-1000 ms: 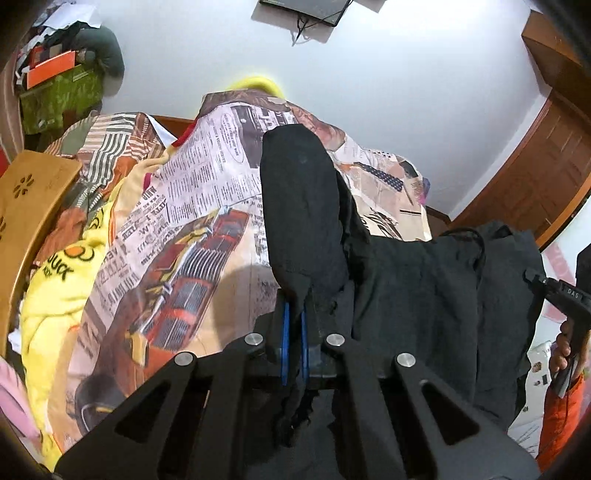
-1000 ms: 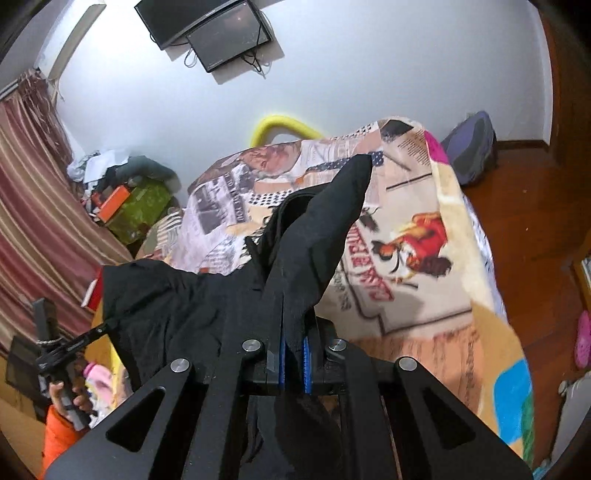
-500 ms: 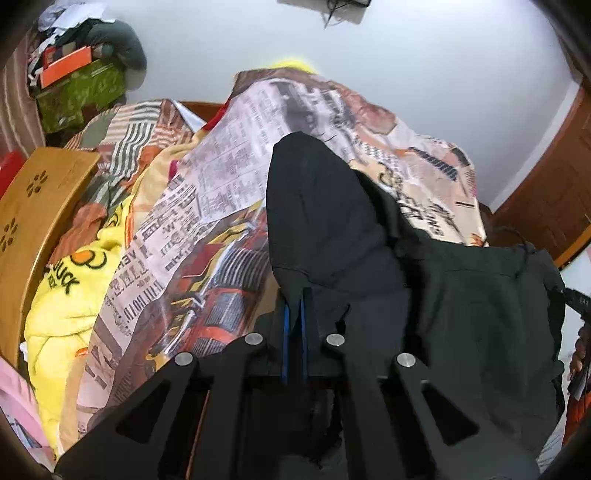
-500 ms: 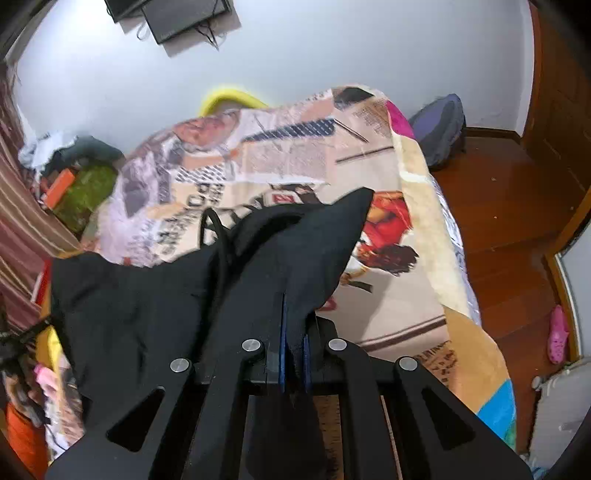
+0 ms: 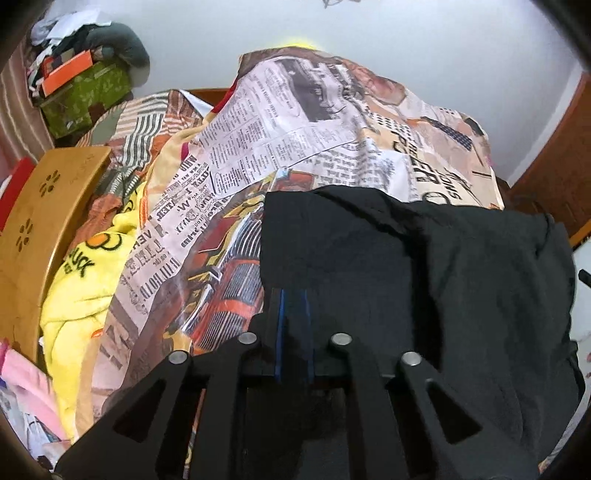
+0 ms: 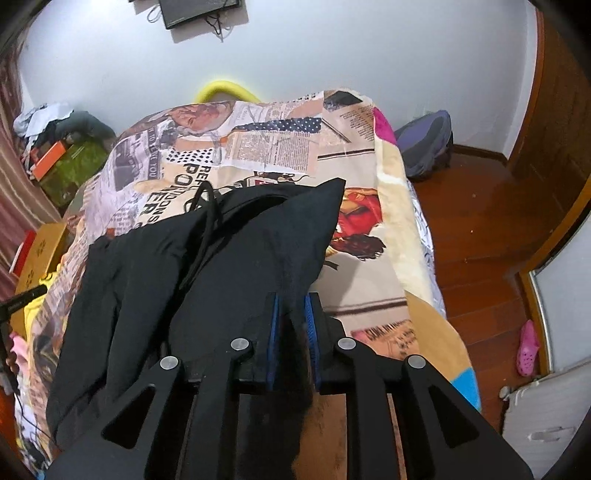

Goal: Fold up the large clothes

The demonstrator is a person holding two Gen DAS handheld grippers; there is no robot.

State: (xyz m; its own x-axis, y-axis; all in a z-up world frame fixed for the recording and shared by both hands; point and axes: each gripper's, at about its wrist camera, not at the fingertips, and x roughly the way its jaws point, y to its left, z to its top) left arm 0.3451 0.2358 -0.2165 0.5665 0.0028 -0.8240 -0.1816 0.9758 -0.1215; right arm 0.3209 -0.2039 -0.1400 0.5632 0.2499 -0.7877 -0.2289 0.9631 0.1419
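Loosely, garment (image 6: 236, 266) between tool (image 6: 291, 314) pads

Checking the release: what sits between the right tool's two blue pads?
In the right wrist view, a fold of the black garment lies between the opening right tool's pads.

One black garment (image 6: 229, 266) spread on one bed, over one newspaper-print blanket (image 6: 280, 147). Two grippers, left (image 5: 293, 295) and right (image 6: 292, 301), each with two blue-padded fingers (image 6: 274, 306), cloth between both pairs as the jaws open. Elsewhere one yellow blanket (image 5: 85, 280), one green box (image 5: 88, 92) (orange box (image 5: 66, 70) on top), one pink shoe (image 6: 527, 347), one wall screen (image 6: 199, 11).
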